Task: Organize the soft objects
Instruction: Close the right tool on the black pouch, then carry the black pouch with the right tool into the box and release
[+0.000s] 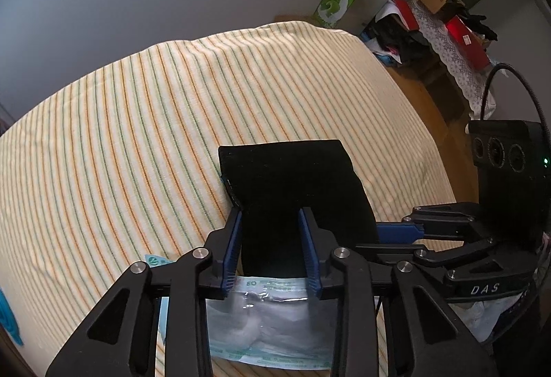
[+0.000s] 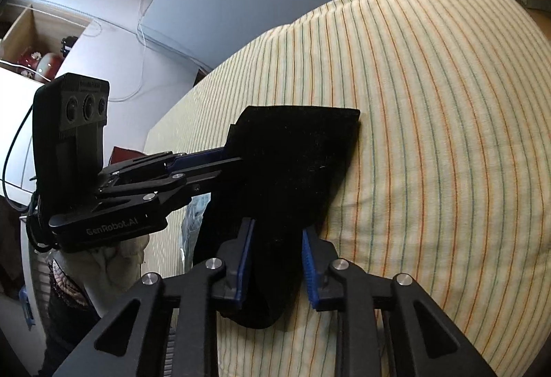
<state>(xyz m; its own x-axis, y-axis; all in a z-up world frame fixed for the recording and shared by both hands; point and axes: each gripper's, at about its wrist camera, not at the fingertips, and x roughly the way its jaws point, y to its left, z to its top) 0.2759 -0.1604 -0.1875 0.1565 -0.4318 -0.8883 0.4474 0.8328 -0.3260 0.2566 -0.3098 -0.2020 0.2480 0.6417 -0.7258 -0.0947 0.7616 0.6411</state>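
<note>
Right now both claws have bitten into the same black cloth, a folded dark piece lying on the striped bed. The left claw has its blue pads nearly together on the near edge of the cloth, and a clear plastic packet lies just under and behind its fingers. The right claw is likewise pinched down on its own end of the cloth, where the fabric bunches into a roll between the pads.

The trouble I'd expect: each bite looks shallow, so a pull apart could slip the cloth from one claw and let the fold fall open. The left claw might also drag the packet along, since it sits so close beneath.

Both claws tip steeply down toward the bed, coming at the cloth from neighbouring sides, close together.
</note>
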